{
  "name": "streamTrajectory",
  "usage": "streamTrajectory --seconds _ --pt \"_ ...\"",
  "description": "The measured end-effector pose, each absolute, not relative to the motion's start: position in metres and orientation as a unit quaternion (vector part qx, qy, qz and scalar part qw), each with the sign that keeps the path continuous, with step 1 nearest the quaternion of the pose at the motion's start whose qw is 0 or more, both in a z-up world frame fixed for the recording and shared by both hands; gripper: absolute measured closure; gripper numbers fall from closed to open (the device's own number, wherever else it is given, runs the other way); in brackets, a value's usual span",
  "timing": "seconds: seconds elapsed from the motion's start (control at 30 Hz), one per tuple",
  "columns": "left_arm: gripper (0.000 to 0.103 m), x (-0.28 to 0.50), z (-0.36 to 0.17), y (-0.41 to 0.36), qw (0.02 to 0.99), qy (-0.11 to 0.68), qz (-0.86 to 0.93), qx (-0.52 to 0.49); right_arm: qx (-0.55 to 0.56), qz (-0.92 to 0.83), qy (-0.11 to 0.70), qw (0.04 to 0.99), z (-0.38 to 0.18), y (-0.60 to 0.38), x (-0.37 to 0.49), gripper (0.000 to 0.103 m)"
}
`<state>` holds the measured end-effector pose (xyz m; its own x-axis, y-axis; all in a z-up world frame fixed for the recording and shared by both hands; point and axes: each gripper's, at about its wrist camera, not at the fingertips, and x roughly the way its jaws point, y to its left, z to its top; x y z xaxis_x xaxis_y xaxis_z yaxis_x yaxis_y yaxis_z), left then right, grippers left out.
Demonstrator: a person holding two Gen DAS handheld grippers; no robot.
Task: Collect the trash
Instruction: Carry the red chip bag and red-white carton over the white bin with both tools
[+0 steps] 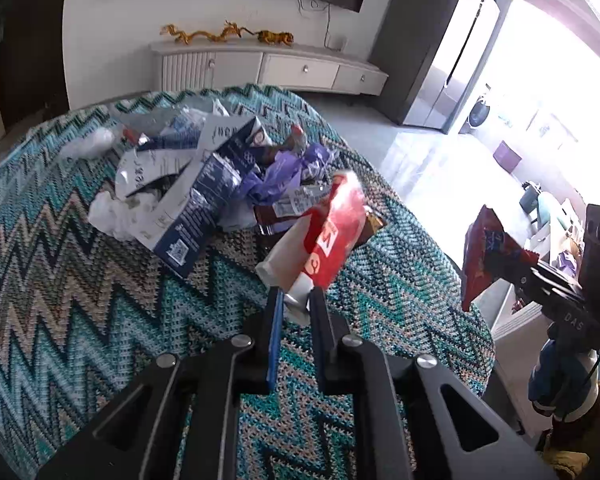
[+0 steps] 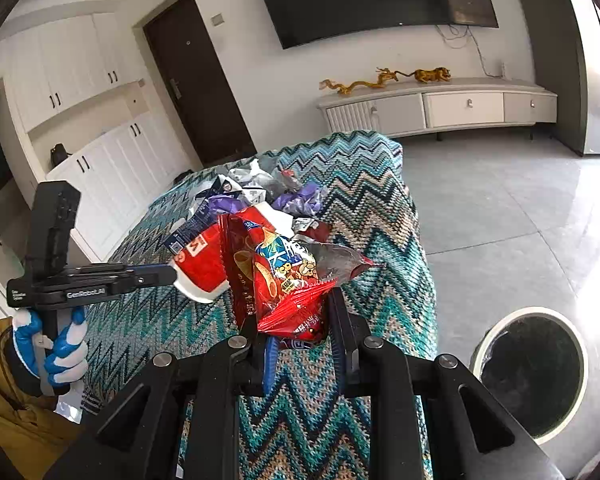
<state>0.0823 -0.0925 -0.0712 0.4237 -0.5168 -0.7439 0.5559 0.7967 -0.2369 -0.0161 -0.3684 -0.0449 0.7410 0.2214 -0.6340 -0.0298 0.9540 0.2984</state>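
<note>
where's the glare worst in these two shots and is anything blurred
Left wrist view: the window area at right is blown out to white, and the red paper cup in the left gripper looks slightly smeared. Right wrist view: glare only on the floor beside the trash bin; the snack bag is sharp.

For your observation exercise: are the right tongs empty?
No, the right tongs are shut on a crinkled red foil snack bag.

A rough knitted cloth (image 1: 80,280) covers the worktop; the snack bag (image 2: 284,280) is glossy foil, the floor tiles (image 2: 500,208) smooth.
</note>
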Motion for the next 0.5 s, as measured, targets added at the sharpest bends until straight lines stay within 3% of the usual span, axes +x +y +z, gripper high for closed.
streamTrajectory --seconds 0.5 --pt "0.094 0.064 0.003 -0.084 0.873 0.356 -0.333 0.003 0.152 0.018 0.333 0.930 -0.041 -0.404 -0.035 0.080"
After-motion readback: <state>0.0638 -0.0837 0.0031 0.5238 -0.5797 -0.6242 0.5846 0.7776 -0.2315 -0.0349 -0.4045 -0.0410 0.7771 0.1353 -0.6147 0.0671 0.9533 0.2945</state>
